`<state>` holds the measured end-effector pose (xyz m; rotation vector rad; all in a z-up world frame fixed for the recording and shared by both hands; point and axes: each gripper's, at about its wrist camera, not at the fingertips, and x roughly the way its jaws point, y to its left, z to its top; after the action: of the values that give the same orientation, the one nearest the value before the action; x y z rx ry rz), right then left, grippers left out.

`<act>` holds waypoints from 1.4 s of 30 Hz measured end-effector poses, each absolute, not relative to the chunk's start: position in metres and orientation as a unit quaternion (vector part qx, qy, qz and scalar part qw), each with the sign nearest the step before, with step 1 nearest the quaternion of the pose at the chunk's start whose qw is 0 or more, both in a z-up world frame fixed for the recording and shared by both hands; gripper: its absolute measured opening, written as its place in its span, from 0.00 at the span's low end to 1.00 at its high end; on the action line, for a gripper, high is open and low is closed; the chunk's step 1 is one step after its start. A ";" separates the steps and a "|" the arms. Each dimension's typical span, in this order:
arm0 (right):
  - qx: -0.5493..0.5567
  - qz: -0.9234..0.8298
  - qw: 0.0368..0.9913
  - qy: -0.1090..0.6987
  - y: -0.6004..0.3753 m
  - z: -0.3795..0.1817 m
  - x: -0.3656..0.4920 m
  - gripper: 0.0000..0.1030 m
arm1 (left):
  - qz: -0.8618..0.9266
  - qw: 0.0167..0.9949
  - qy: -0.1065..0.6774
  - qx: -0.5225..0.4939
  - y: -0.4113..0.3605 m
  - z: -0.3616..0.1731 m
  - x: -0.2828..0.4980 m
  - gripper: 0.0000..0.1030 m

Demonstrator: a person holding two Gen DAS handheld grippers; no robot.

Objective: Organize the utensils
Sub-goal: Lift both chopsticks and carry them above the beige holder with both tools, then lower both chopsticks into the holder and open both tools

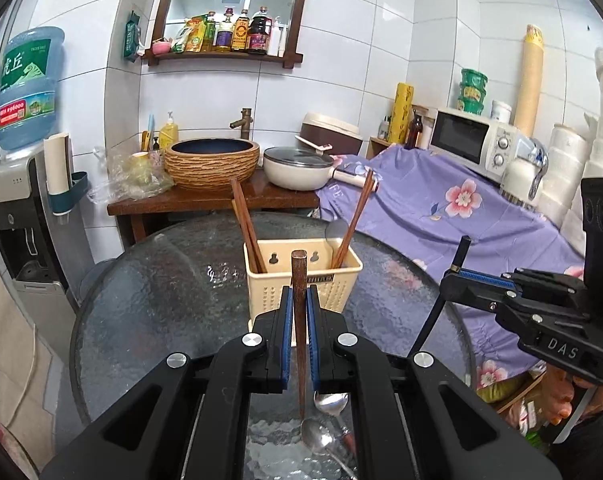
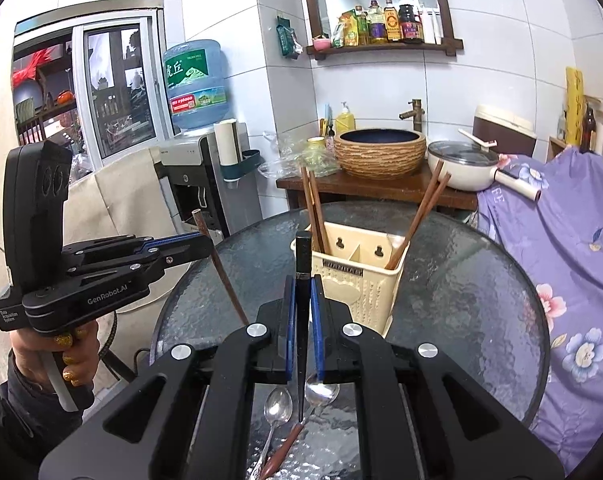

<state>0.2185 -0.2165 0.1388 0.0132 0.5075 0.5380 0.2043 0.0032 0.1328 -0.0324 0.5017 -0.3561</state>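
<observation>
While the left gripper [image 1: 300, 312] clamped a brown wooden chopstick [image 1: 299, 320], the right gripper [image 2: 303, 320] clamped a black chopstick [image 2: 302, 320] near the cream plastic utensil basket [image 2: 361, 292].

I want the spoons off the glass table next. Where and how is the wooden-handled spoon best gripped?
Probably by its wooden handle, coming from above with the jaws across its width. The spoon lies flat on the glass table, bowl toward the utensil basket, and the handle is straight and thicker than the thin, curved bowl.

Caddy [image 1: 301, 280] middle open; chopsticks [image 1: 243, 224] lean at both ends. Spoons [image 1: 329, 404] lie on near glass.
</observation>
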 end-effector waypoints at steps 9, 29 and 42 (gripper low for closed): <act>0.006 0.241 0.949 0.206 -0.218 0.201 0.244 0.08 | -0.186 0.960 0.210 -0.017 -0.005 0.201 0.226 0.07; 0.001 0.136 0.981 0.136 -0.199 0.218 0.330 0.08 | -0.099 0.984 0.138 -0.048 -0.023 0.220 0.310 0.07; 0.024 0.138 0.972 0.187 -0.197 0.142 0.347 0.08 | -0.103 0.974 0.196 -0.054 -0.021 0.145 0.323 0.07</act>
<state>0.3469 -0.1973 0.1418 0.0490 0.3783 0.2787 0.3231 -0.0206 0.1454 -0.1091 0.3959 -0.2086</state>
